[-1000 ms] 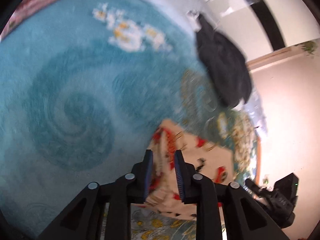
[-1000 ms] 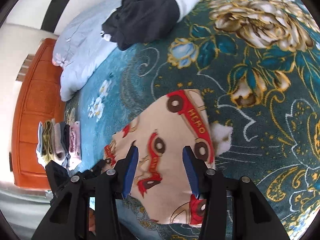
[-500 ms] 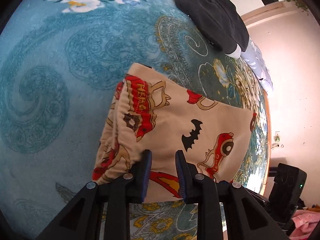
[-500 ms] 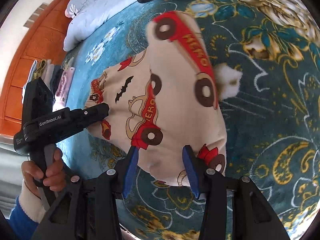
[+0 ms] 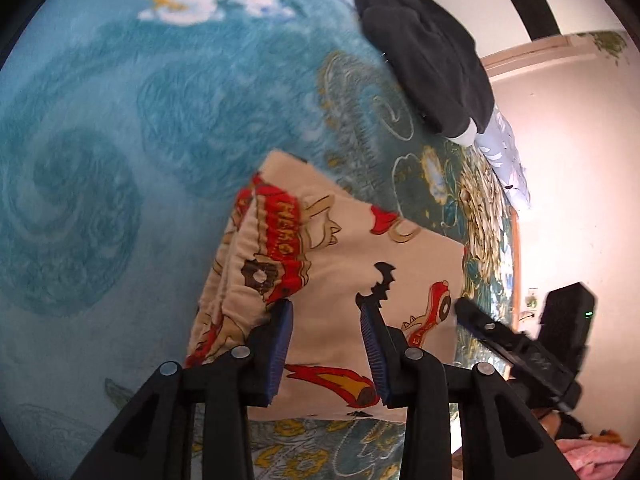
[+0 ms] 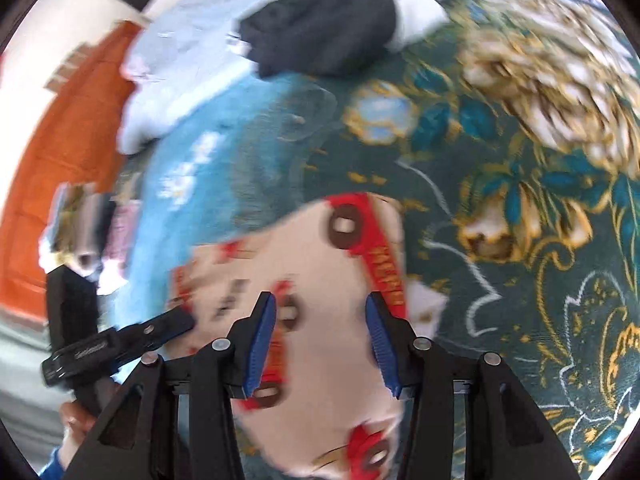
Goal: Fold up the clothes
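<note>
A beige garment with red cartoon cars (image 5: pixel 340 280) lies folded on the teal blanket (image 5: pixel 120 160). My left gripper (image 5: pixel 326 316) is open just above its near edge, with cloth showing between the jaws but not pinched. My right gripper (image 6: pixel 320 312) is open over the same garment (image 6: pixel 320 264), holding nothing. The right gripper also shows in the left wrist view (image 5: pixel 516 352), and the left gripper shows in the right wrist view (image 6: pixel 120 340), held by a hand. The right wrist view is blurred.
A dark garment (image 5: pixel 432 56) lies at the far side of the bed, also in the right wrist view (image 6: pixel 320 16). A stack of folded clothes (image 6: pixel 88 224) sits at the left near an orange wooden headboard (image 6: pixel 60 128). A pale pillow (image 6: pixel 168 72) lies beyond.
Both grippers have drawn back a little from the folded garment. The left jaws have opened wider. The garment stays folded on the blanket.
</note>
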`<state>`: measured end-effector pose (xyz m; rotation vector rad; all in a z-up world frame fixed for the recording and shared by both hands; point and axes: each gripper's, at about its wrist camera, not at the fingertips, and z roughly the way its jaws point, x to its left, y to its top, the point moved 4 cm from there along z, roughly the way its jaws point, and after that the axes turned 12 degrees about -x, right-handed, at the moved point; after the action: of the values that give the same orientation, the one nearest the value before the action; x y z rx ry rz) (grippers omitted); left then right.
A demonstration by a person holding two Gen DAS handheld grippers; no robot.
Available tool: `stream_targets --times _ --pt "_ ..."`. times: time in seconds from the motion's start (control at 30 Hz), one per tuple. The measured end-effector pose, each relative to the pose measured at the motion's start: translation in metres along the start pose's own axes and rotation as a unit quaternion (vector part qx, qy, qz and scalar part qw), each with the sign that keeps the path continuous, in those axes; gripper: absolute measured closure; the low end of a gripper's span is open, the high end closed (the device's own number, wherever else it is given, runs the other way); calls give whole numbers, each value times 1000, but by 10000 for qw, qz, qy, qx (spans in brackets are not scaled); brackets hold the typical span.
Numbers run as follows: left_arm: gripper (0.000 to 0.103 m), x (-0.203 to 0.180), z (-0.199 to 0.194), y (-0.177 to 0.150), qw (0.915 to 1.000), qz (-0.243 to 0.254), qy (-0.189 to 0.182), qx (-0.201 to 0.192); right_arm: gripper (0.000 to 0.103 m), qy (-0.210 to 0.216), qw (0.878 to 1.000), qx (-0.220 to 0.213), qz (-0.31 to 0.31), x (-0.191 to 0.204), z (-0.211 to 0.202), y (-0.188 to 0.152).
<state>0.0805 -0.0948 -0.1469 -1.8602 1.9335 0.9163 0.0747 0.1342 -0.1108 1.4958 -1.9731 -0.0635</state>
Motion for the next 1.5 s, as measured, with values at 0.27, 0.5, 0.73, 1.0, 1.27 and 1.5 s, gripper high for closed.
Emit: stream_targets --times 0.27,0.5,0.73,1.0,1.27,1.5 --pt "63 -9 -24 22 9962 -272 -596 -581 55 211 9995 -8 237 -9 -14 5" --pt "45 57 -12 28 9951 -915 326 183 49 139 9978 285 579 -45 -20 -10" --pt "27 49 4 30 9959 -823 -24 387 36 708 9881 337 1326 -63 -6 -20" --pt "25 39 9 32 9960 -699 -323 444 36 1188 9775 540 1655 -48 14 -14" --pt "51 38 3 22 9981 -423 115 429 42 915 9801 702 1616 -39 7 -24" --pt "72 33 -12 21 9979 -115 486 415 77 294 9841 573 1656 -33 0 -21"
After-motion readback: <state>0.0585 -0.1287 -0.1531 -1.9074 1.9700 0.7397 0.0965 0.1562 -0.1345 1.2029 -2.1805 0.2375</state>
